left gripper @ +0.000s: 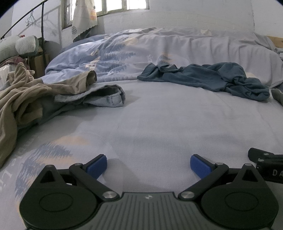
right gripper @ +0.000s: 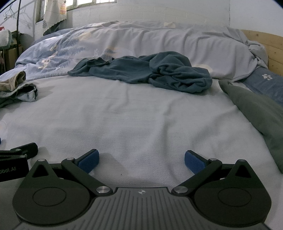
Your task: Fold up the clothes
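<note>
A crumpled dark teal garment [left gripper: 208, 79] [right gripper: 145, 72] lies far ahead on the pale blue bed sheet [left gripper: 159, 120] [right gripper: 132, 120], against the bunched duvet. At the left lies a heap with a beige garment [left gripper: 26, 95] [right gripper: 12, 82] on top of light denim jeans [left gripper: 106, 97] [right gripper: 26, 93]. A grey-green garment [right gripper: 256, 109] lies along the right side. My left gripper [left gripper: 148, 165] is open just above the sheet, nothing between its blue pads. My right gripper [right gripper: 140, 161] is open too, empty, low over the sheet. Both are well short of the clothes.
A rumpled blue patterned duvet [left gripper: 159, 47] [right gripper: 141, 39] fills the back of the bed. A wooden headboard [right gripper: 272, 46] and a paw-print pillow [right gripper: 265, 79] stand at the right. Pillows [left gripper: 26, 44], a metal rail [left gripper: 42, 26] and a curtained window [left gripper: 84, 16] are at the left.
</note>
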`<state>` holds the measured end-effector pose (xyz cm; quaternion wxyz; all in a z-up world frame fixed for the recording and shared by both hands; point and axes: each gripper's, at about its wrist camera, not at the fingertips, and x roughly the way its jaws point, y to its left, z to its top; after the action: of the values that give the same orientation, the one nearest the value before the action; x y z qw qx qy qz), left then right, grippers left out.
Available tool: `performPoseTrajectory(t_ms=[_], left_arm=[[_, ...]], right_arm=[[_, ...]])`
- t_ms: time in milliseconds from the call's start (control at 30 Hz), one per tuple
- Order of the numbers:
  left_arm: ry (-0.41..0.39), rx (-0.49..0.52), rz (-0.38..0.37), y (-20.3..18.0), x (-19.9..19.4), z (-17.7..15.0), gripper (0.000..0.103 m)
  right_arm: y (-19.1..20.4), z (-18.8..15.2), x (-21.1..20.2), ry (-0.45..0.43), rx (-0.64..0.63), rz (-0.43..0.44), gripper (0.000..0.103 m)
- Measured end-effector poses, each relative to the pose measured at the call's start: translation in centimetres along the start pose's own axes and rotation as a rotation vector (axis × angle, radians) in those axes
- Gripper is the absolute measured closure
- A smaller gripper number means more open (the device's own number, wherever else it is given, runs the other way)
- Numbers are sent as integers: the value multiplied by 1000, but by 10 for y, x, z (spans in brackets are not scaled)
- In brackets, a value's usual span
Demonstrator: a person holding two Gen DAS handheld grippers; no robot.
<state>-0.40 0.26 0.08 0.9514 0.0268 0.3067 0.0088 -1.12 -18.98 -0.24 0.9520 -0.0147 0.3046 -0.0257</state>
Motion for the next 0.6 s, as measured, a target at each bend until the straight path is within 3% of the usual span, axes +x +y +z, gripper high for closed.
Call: performPoseTrajectory(t_ms=[333, 600], left_arm=[[21, -23, -32, 5, -10, 0, 0], [11, -136, -142, 21, -29, 9, 0]], right_arm=[[-5, 0, -1, 5, 25, 23, 0], [-18, 3, -13, 11, 69, 76, 1]])
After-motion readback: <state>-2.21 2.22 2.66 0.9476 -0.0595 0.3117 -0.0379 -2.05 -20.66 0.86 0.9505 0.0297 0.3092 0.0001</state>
